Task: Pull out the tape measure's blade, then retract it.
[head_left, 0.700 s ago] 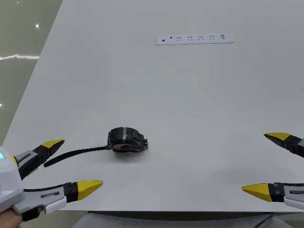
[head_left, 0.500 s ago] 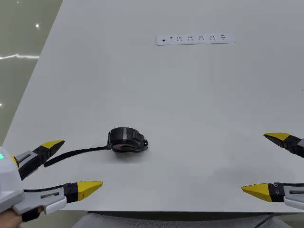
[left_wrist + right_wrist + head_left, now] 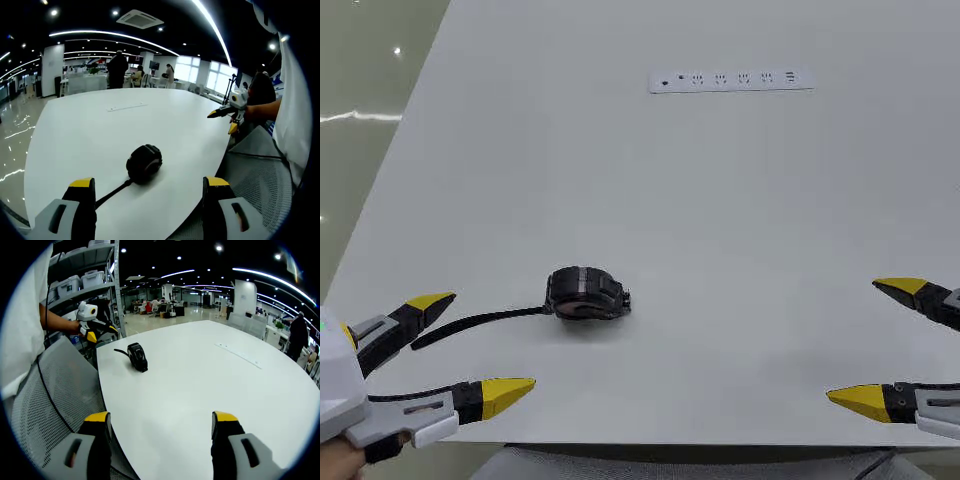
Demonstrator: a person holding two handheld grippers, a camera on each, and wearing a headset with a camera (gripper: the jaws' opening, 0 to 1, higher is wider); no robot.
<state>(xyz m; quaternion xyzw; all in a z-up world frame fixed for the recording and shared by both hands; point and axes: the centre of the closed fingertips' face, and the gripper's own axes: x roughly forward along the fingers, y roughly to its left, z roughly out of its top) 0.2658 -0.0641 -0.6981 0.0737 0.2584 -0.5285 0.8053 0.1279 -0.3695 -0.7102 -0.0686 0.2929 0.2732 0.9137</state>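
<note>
I have both tongs parked at the near edge of the bench point(image 3: 720, 200), one on each side, because nothing is gripped yet. The left tongs point(image 3: 492, 340) are spread wide and empty at the near left. The right tongs point(image 3: 853, 340) are just as wide and empty at the near right.

The tape measure point(image 3: 586, 293) lies flat on the bench between them, nearer the left pair. Its black strap point(image 3: 480, 325) trails left toward my left tongs, and its blade is fully wound in. In the left gripper view the case sits straight ahead between the jaws, which suits a grab of the body with that side. I judge the right tongs are kept open and well apart so they can come in for the blade's tip at the case's right end. A white power strip point(image 3: 730, 80) lies far off across the bench, out of the way.

Compared with half a second ago, almost nothing differs. The tape measure and strap lie as they did, and both tongs keep the same spread. The slight shift in the picture is my headset moving.
</note>
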